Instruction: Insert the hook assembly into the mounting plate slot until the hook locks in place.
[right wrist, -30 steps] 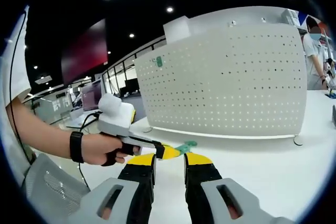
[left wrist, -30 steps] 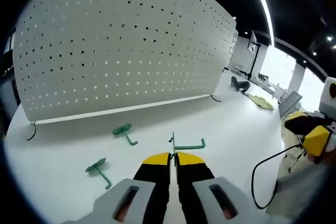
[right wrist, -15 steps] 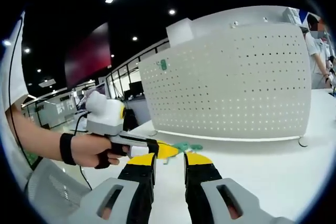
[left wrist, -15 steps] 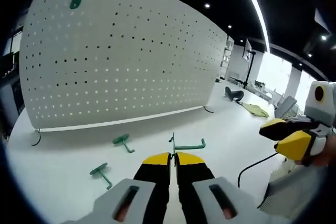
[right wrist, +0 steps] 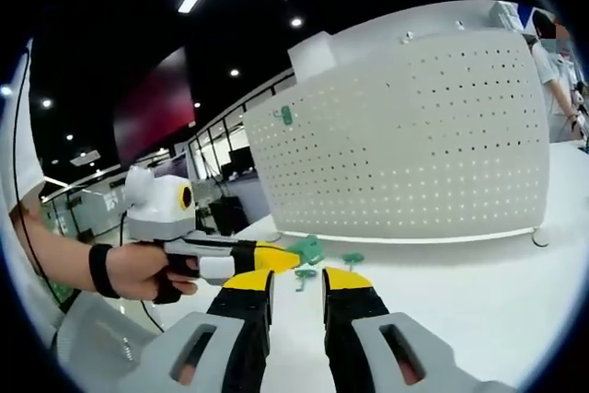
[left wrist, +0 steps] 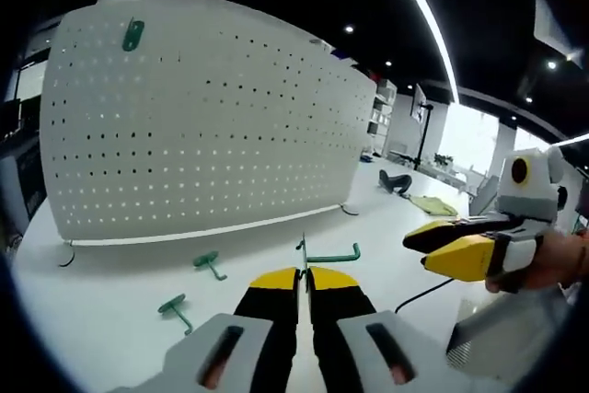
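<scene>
A white pegboard plate (left wrist: 193,126) stands upright on the white table, with one green hook (left wrist: 133,34) mounted near its top corner. My left gripper (left wrist: 304,275) is shut on a green hook assembly (left wrist: 329,254), whose arm points right in front of the board. In the right gripper view the plate (right wrist: 423,144) shows the mounted hook (right wrist: 286,115). There the left gripper (right wrist: 276,258) comes in from the left, holding the green hook assembly (right wrist: 307,248) above the table. My right gripper (right wrist: 296,281) is open and holds nothing. It shows in the left gripper view as the right gripper (left wrist: 419,250).
Two loose green hooks (left wrist: 208,264) (left wrist: 175,308) lie on the table (left wrist: 110,319) before the board; in the right gripper view they are loose hooks (right wrist: 352,258) (right wrist: 304,275). A black cable (left wrist: 419,294) hangs at the table's right. A person (right wrist: 557,62) stands behind the board.
Both cameras have tilted up. The right gripper has come further into the left gripper view. The left gripper has kept the hook and shifted left in the right gripper view.
</scene>
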`<state>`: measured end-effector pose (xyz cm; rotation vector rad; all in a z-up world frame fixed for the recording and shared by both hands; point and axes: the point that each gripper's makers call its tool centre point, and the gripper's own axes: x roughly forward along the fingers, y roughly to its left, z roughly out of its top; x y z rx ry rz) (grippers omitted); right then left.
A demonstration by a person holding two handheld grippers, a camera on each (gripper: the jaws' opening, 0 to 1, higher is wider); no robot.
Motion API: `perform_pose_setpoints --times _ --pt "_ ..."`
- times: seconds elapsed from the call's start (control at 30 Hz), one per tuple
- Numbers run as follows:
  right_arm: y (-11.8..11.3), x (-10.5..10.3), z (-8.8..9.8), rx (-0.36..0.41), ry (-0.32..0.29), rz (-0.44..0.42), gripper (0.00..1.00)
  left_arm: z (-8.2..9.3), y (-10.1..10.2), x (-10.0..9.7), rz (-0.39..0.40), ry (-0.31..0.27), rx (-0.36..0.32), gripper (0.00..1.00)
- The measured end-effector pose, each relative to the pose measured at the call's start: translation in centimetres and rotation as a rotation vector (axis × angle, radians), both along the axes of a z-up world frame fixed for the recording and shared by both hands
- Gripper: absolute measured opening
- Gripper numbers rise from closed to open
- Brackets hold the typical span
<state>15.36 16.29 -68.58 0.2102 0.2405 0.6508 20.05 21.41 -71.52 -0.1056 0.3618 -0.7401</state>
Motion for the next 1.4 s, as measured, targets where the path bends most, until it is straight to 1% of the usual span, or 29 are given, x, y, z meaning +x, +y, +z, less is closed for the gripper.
perform_pose_setpoints --times 0.07,0.1,0.17,0.2,0.3,0.47,0.5,0.53,0.57,0.63,0.77,0.87,0.93,1.07,1.2,1.27,1.37,1.4 --pt "0.0 0.1 0.0 0.017 0.018 0.0 0.21 0.6 -0.1 -0.3 -0.005 -0.025 -0.012 0.03" --pt "0.0 0.0 -0.2 0.027 0.047 -0.004 0.22 0.8 -0.2 -0.5 -0.014 -0.041 -0.015 0.03" --pt "0.1 0.1 -0.1 0.039 0.04 -0.002 0.22 1.1 -0.2 -0.8 -0.016 -0.059 -0.013 0.03" --pt "0.2 0.1 -0.1 0.041 0.038 0.002 0.22 1.2 -0.3 -1.0 -0.03 -0.073 -0.017 0.03" --pt "0.5 0.0 0.0 0.046 0.038 0.013 0.22 1.2 -0.2 -1.2 -0.026 -0.065 -0.025 0.03" --pt "0.8 0.0 0.1 0.072 0.049 0.023 0.2 1.6 -0.6 -2.0 -0.046 -0.086 -0.031 0.03" --pt "0.7 0.0 0.1 0.082 0.067 0.018 0.2 1.6 -0.6 -2.1 -0.042 -0.088 -0.031 0.03" --pt "0.7 0.0 0.1 0.1 0.084 0.012 0.19 1.8 -0.8 -2.4 -0.055 -0.101 -0.036 0.03" --pt "0.7 0.2 0.2 0.129 0.086 0.007 0.19 1.9 -0.9 -2.5 -0.052 -0.102 -0.037 0.03" --pt "0.6 0.2 0.2 0.156 0.099 0.004 0.19 2.1 -1.1 -2.8 -0.057 -0.106 -0.045 0.03" --pt "0.8 -0.1 0.3 0.174 0.111 0.009 0.16 2.0 -1.6 -3.4 -0.078 -0.119 -0.037 0.03" --pt "0.6 0.0 0.2 0.202 0.13 0.004 0.14 2.1 -1.6 -3.4 -0.074 -0.118 -0.037 0.03" --pt "0.6 0.0 0.1 0.214 0.135 0.002 0.14 2.1 -1.7 -3.6 -0.081 -0.131 -0.024 0.03" --pt "0.7 0.0 0.0 0.221 0.144 0.006 0.12 2.2 -1.9 -3.8 -0.091 -0.138 -0.025 0.03" --pt "0.9 -0.1 -0.3 0.235 0.162 0.01 0.1 2.5 -2.2 -4.0 -0.102 -0.153 -0.034 0.03" --pt "0.9 -0.2 -0.1 0.251 0.159 0.002 0.1 2.8 -2.2 -4.2 -0.107 -0.175 -0.034 0.03" --pt "1.1 -0.3 0.1 0.285 0.176 0.012 0.08 3.0 -2.4 -4.4 -0.121 -0.186 -0.041 0.03" --pt "1.1 -0.3 0.0 0.288 0.178 0.01 0.08 3.1 -2.5 -4.4 -0.122 -0.2 -0.039 0.03"
